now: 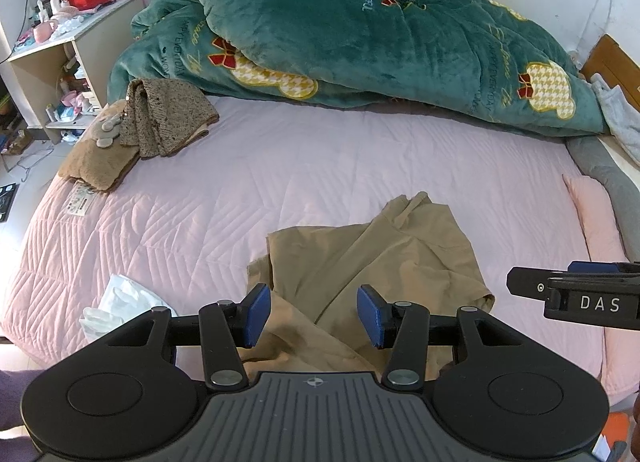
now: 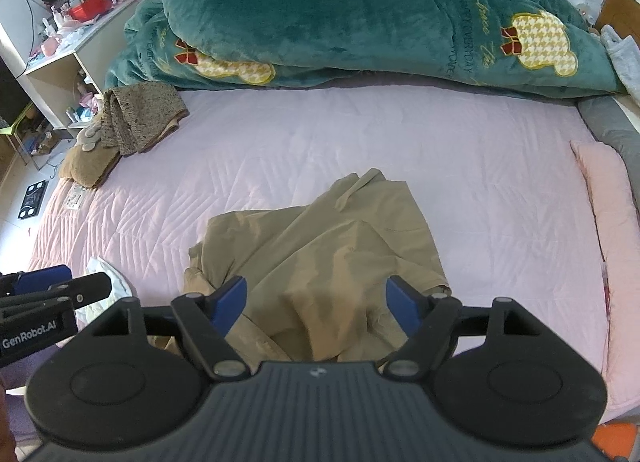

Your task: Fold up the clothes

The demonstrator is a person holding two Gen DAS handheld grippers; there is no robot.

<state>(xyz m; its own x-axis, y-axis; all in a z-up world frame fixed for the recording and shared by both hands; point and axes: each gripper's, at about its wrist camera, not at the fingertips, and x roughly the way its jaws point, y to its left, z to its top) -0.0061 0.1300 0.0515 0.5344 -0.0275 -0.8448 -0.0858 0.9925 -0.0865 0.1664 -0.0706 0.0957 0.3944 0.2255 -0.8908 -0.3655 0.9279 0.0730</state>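
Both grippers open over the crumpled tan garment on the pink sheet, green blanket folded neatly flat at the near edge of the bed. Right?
One thing is off: the green blanket is not flat at the near edge. It lies heaped along the far side of the bed, as the left wrist view shows. The rest holds: left gripper and right gripper are both open over the crumpled tan garment on the pink sheet.

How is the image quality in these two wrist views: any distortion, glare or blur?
Left wrist view: strong fisheye bending, dark corners, the khaki garment sharp, bright washout at the left edge of the pink bedspread. Right wrist view: same bending and dark corners, the green quilt sharp, soft shadow on the garment near the camera.
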